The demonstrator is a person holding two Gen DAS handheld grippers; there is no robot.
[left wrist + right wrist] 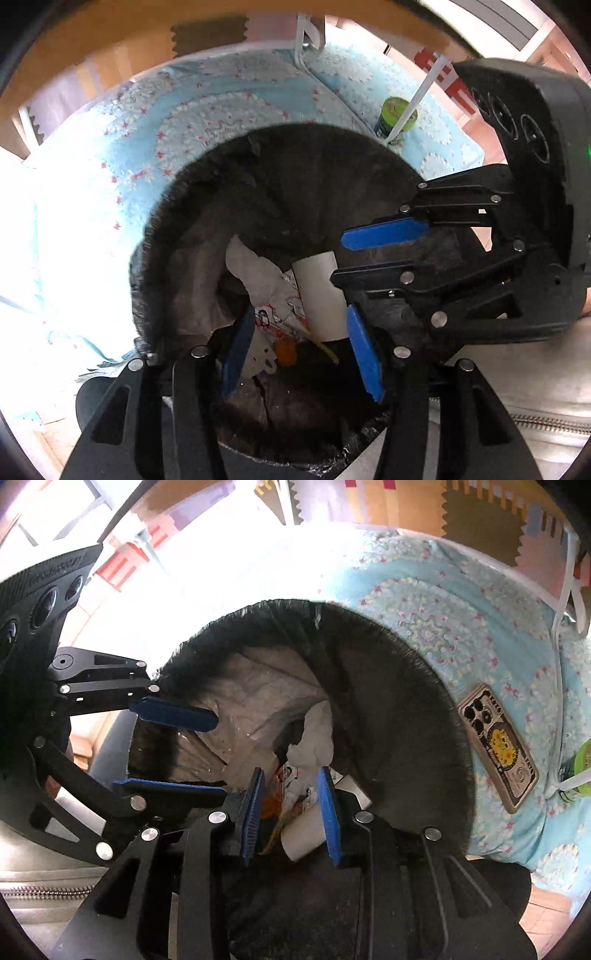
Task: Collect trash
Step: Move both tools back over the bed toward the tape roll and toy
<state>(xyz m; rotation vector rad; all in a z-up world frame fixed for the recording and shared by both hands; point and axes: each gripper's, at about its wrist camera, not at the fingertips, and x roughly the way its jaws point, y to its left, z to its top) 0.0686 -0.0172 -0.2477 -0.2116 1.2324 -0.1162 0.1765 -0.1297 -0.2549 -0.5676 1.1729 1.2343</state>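
Note:
A black trash bag (155, 229) (424, 686) stands wide open beside a bed. Inside lie a white paper tube (321, 295) (301, 836), a crumpled white tissue (251, 269) (314, 738), a printed wrapper (282, 310) and an orange scrap (286, 350). My left gripper (301, 354) (221, 753) hangs over the bag's mouth, open, its blue pads (364, 354) clear of the trash below. My right gripper (291, 812) (338, 256) reaches in from the other side, also open. The tube lies below and between its pads (328, 812), and nothing is pinched.
A blue flowered bedspread (229, 110) (461, 602) surrounds the bag's far side. On it lie a phone (496, 746) and a green can (395, 114) (581, 768), crossed by a white cord (413, 103). A zipped pale garment (535, 406) is close below. Foam puzzle mats (476, 520) cover the floor.

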